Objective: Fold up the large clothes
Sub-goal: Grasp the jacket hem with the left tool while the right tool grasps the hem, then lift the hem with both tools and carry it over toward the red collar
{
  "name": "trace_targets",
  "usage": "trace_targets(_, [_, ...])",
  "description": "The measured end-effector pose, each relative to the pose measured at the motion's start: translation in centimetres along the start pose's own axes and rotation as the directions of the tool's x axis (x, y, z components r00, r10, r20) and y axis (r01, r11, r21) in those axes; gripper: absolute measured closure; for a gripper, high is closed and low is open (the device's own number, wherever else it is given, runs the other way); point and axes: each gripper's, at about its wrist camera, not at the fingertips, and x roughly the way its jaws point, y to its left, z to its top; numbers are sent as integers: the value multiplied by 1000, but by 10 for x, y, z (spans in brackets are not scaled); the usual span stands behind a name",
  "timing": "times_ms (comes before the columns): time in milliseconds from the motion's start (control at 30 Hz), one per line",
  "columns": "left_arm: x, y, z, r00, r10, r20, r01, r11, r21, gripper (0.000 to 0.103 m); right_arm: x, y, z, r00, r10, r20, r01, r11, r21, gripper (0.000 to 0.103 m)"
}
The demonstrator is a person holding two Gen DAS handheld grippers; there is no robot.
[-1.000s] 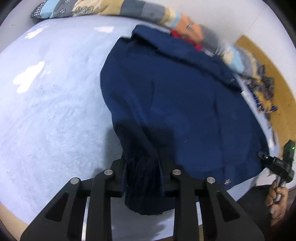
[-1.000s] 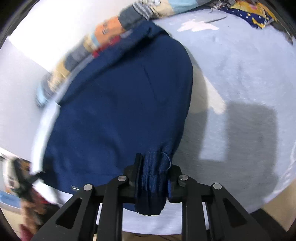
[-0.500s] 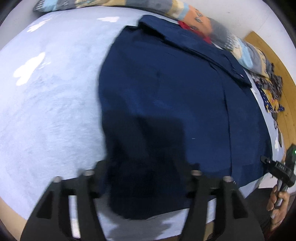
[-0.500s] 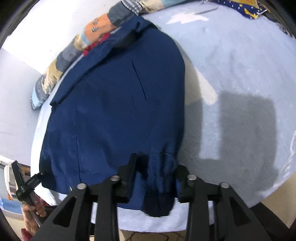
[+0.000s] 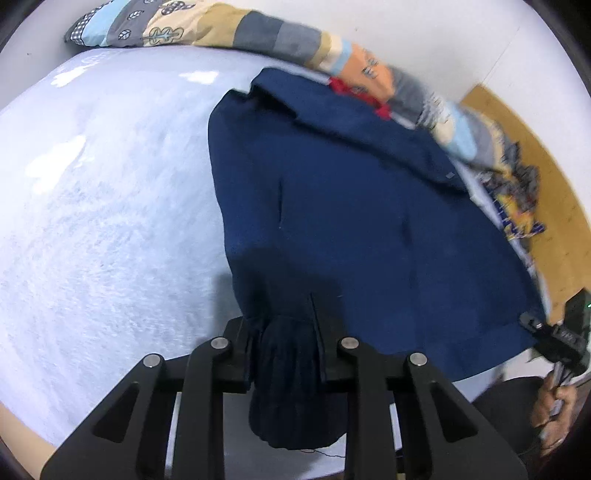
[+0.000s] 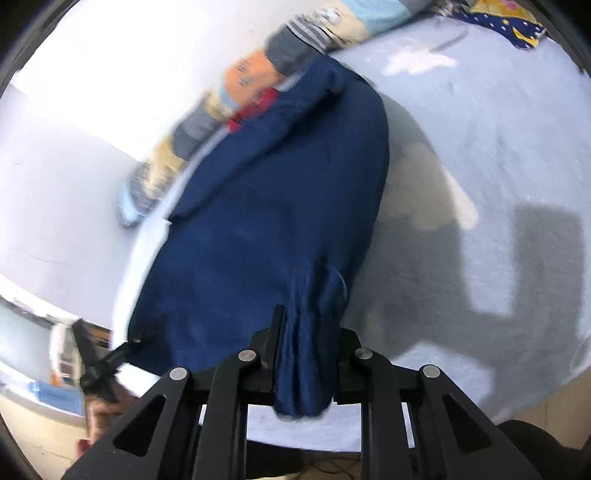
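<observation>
A bunched near-left corner of the large navy-blue cloth garment (image 5: 362, 229) was clamped by the left gripper (image 5: 286, 354). The near-right corner was pinched by the right gripper (image 6: 304, 354). The garment was spread forward of both across the pale blue fleece sheet (image 5: 110, 229).

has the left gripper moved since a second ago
Yes. The left gripper was lower half a second ago, the patchwork quilt near the frame top; now the quilt sits lower again, and it pinches the navy garment.

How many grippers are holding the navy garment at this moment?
2. The left gripper pinches one near corner of the navy garment; the right gripper pinches the other near corner. None seems hidden.
</observation>
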Motion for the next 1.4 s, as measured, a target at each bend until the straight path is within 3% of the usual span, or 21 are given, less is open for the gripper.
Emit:
trace_targets(33, [-4,-3,3,1000,-11,5,11,1000,-1,82,-5,3,1,1000,10,7,-10,1000,-2,91])
trace_targets(133, [-18,-18,10,1000,-7,30,6,999,38,82,-16,12,6,998,53,22,-53,999,-1,91])
trace_targets(300, [-9,-14,17,999,45,-13,-44,998,55,82,-7,11,9,997,-65,-33,64,998,-25,91])
trace_targets(500, [10,-6,5,995,77,-63,-74,996,53,81,10,-16,3,986,-136,-93,139,990,19,78])
trace_targets(567, [20,-3,1,992,97,-80,-93,994,55,67,15,-26,-1,982,-149,-115,156,986,52,60])
trace_targets(633, [32,6,-4,989,105,-108,-103,994,23,59,22,-36,-4,980,-153,-125,162,984,72,58])
trace_targets(700, [40,10,-4,988,103,-119,-102,995,14,59,26,-43,-6,980,-149,-130,161,983,85,64])
trace_targets(733, [38,8,-4,989,102,-105,-100,995,19,75,30,-45,-7,981,-137,-138,151,984,97,89])
trace_targets(767, [36,7,-3,992,86,-96,-84,996,23,83,31,-43,-7,985,-102,-138,116,988,101,94])
trace_targets(967, [6,6,-7,998,60,-23,-60,998,27,85,2,-11,-8,998,-60,-36,62,996,65,95])
trace_targets(1133, [-8,15,-8,999,22,-23,-22,1000,-12,85,-30,-10,-12,1000,-7,22,5,996,86,95])
trace_targets(1400, [-48,25,-14,1000,-11,-11,10,1000,-30,85,-50,6,-21,1000,19,5,-20,998,54,95])
